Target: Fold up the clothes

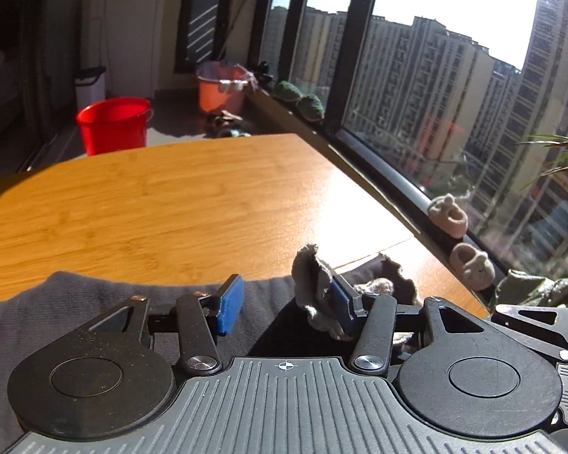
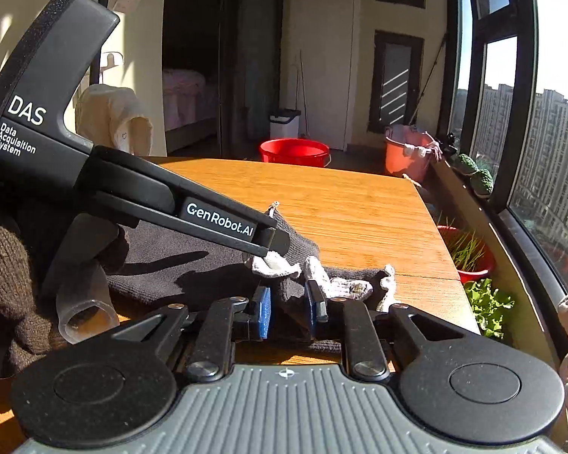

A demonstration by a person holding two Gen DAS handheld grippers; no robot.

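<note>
A: Sunlit balcony room, with a tall window along the right and tower blocks outside. A wooden tabletop (image 1: 170, 196) fills the middle of the frame, with a red bucket (image 1: 113, 123) behind it at upper left.

B: Where's the clothing?

A: A dark grey knit garment (image 2: 193, 265) lies on the near end of the tabletop, low in both views, its pale frilly trim (image 2: 344, 283) bunched just right of centre.

B: And the tools?

A: In its own view the left tool (image 1: 284, 304) stands spread, with trim draped against its right-hand blue pad and nothing between the pads. The right tool (image 2: 288, 312) is parted a little, dark knit between the pads; I can't tell whether they actually bite.

B: How will it handle?

A: Soft and light, I'd judge, limp enough to sag from any single hold. The ribbed body looks sturdier to pinch than the flimsy frill, so an edge or corner of the knit seems the better hold.

B: Anything unclear?

A: Plenty. Both tool bodies hide the garment's near part, its outline is cut off, and glare washes out the tabletop at right. Whether it's part-folded or just crumpled, I can't say.
</note>
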